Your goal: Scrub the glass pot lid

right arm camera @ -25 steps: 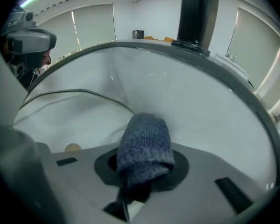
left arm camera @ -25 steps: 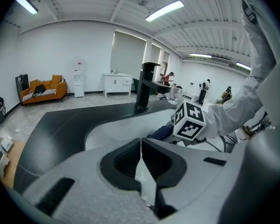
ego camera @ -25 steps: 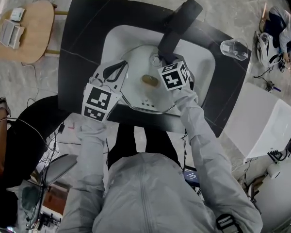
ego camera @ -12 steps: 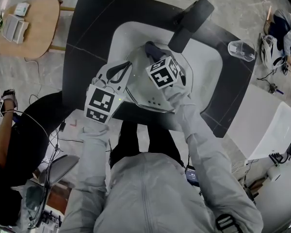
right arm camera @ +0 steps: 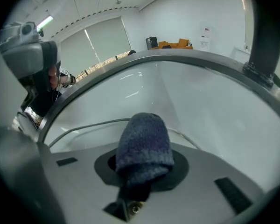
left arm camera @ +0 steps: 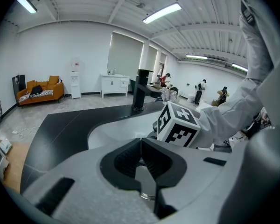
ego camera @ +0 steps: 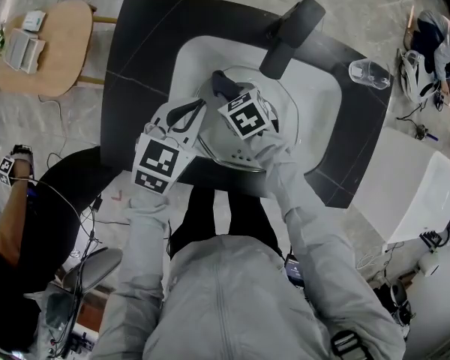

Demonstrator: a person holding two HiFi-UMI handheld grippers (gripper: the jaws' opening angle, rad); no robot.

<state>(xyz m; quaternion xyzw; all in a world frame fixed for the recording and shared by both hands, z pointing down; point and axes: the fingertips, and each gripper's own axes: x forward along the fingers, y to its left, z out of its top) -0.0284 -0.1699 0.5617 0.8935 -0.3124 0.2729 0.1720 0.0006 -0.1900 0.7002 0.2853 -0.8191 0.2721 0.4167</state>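
One round glass pot lid with a steel rim (ego camera: 279, 105) (right arm camera: 177, 92) sits in the white sink basin (ego camera: 322, 103). Two grippers:
- left gripper (ego camera: 189, 112) (left arm camera: 140, 146): jaws pinching the lid's rim
- right gripper (ego camera: 229, 92) (right arm camera: 141, 169): clamping one dark blue knitted cloth (ego camera: 223, 81) (right arm camera: 143, 141) against the glass

One black faucet (ego camera: 292, 32) overhangs the basin. One clear glass cup (ego camera: 366, 73) stands on the black counter (ego camera: 135, 51).

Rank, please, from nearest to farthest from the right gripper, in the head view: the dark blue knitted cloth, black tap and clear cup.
1. Dark blue knitted cloth, in the right gripper's jaws.
2. Black tap, at the sink's far side.
3. Clear cup, on the counter's right.
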